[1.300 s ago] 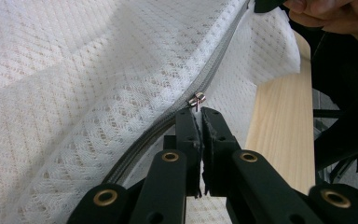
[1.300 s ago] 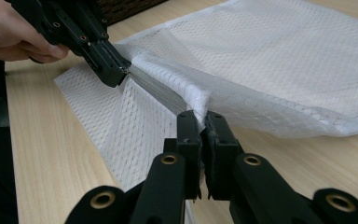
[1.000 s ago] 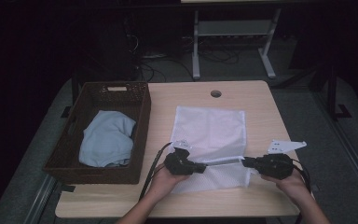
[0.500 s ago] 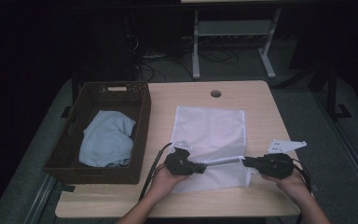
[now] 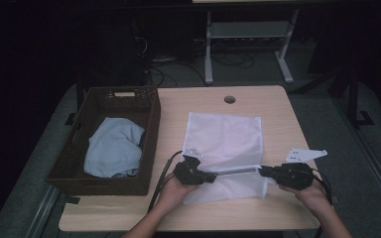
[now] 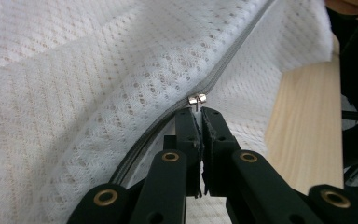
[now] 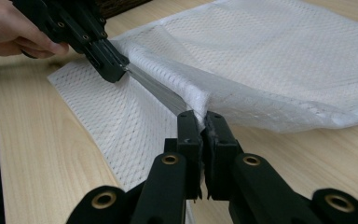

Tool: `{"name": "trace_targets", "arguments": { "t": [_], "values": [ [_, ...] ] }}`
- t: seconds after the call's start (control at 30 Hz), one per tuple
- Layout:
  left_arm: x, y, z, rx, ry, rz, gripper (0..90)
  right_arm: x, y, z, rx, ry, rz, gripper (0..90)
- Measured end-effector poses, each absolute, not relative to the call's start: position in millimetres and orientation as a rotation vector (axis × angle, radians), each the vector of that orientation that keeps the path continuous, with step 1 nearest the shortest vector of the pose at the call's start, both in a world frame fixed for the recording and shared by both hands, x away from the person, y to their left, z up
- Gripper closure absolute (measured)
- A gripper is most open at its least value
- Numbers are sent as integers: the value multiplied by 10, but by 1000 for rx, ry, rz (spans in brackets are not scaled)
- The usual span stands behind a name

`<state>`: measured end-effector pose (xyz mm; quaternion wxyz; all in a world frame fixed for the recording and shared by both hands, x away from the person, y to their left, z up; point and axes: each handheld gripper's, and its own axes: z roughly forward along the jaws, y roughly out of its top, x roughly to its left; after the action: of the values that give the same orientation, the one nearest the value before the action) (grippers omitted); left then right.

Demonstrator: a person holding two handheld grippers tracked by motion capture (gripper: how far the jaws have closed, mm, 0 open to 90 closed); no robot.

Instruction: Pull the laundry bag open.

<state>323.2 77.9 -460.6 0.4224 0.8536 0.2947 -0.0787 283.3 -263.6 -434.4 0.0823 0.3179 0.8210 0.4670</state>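
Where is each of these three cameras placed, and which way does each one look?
High view: above the near side of the table, looking forward and down; forearms, left gripper and right gripper show.
Left gripper view: rides the left gripper, looking along shut jaws at the zipper pull.
Right gripper view: rides the right gripper, which pinches the mesh bag's edge; the other hand shows.
Shared: the mesh bag and its zipper.

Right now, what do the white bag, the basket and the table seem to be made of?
White bag: looks like synthetic mesh fabric, matte; tiny woven holes show in the left gripper view, plus a grey zipper with a shiny metal slider.
Basket: dark brown woven wicker or similar, ribbed walls.
Table: pale wood or wood-look laminate, smooth, faint grain.
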Motion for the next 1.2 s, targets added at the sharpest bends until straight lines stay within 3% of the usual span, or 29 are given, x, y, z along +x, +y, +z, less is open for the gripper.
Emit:
{"name": "trace_targets", "arguments": {
  "t": [1.2],
  "values": [
    [3231, 897, -4587, 2115, 756, -217, 873, 2936, -2797, -4407, 1047, 2373, 1319, 856]
  ]
}}
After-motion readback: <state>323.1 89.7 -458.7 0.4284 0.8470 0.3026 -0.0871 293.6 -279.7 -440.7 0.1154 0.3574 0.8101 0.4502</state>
